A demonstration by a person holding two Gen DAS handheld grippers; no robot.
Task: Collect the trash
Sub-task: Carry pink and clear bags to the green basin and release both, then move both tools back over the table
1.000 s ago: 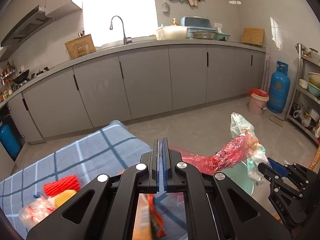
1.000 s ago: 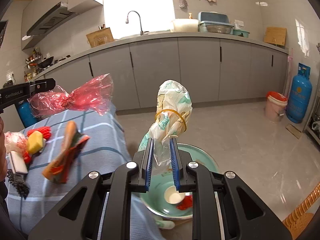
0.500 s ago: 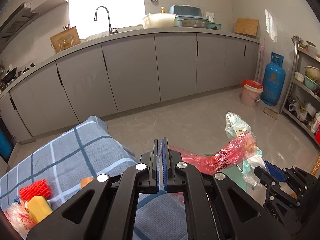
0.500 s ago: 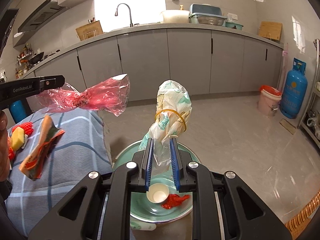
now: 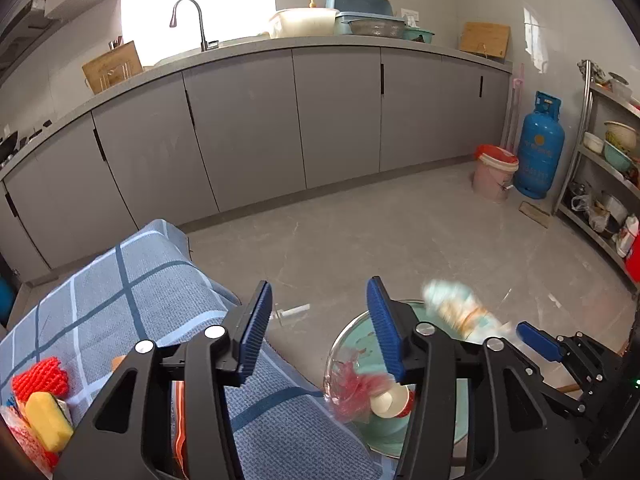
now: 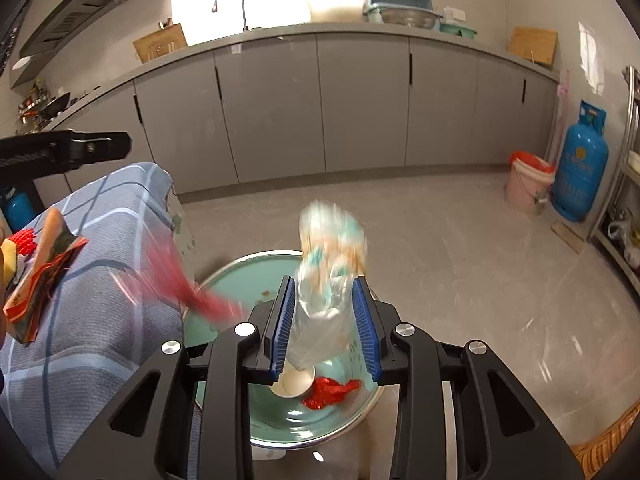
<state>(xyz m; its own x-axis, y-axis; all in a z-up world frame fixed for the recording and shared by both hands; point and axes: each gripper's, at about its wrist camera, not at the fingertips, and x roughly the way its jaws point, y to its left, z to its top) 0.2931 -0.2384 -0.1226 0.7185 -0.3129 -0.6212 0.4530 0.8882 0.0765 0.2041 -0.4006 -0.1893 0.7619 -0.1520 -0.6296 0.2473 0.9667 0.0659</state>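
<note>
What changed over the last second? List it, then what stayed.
Both grippers opened. The left gripper let go of the red bag, now blurred, falling toward the basin. The right gripper released the white bag, which is dropping between its fingers. The cup, red wrapper and snack packet stayed.

Blue checked cloth-covered table [image 5: 160, 292], red mesh [image 5: 38, 376], yellow sponge [image 5: 48, 420], orange wrapper [image 6: 40, 276] lying on it
</note>
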